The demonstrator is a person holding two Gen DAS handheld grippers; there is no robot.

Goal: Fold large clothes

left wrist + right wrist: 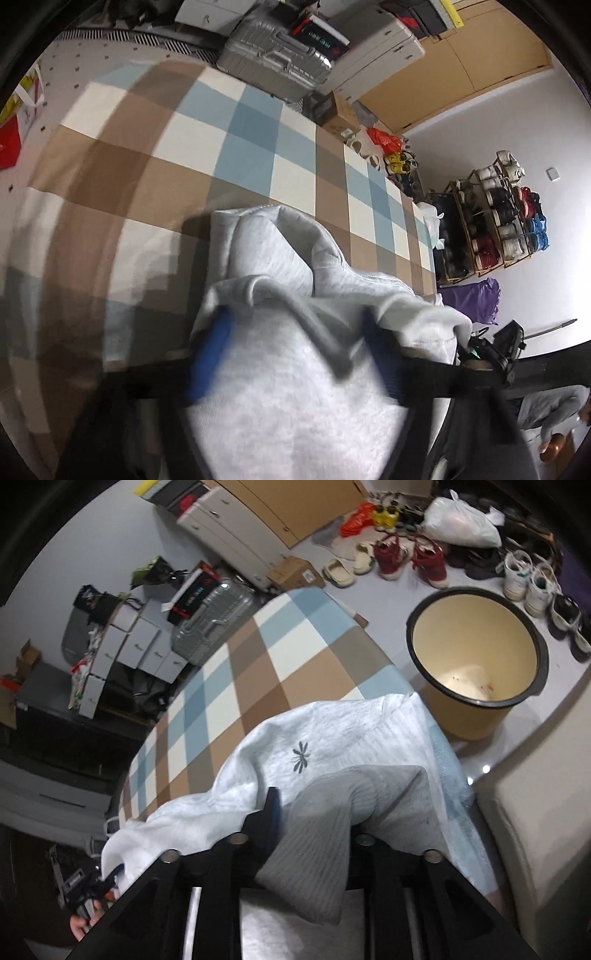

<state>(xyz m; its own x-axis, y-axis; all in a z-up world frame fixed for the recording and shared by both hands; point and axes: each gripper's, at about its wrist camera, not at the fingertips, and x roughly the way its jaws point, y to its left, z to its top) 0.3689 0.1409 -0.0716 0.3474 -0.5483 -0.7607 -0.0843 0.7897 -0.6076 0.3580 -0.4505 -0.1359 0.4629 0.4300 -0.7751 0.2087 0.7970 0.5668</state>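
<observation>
Two fisheye views show one pale grey knit garment heaped at the near edge of a bed covered with a brown, blue and cream checked blanket.

In the left wrist view the left tongs point down at the heap. Their blue-padded fingers stand wide apart on either side of a hump of the grey cloth, which bulges up between them; the picture is blurred here, and the pads do not seem to press on the fabric. A folded ridge of the garment rises just beyond the fingertips. Past the far end of the bed lies a ribbed silver hard-shell suitcase, and against the white wall to the right stands a wooden rack full of shoes.

In the right wrist view the right tongs sit over the same heap, where the white side of the garment carries a small dark flower print. A darker grey ribbed band of the cloth runs between the partly parted fingers and drapes back over the black frame; whether the pads pinch it I cannot tell. On the floor beside the bed stands a round cream bucket with a dark rim, with pairs of shoes scattered beyond it
</observation>
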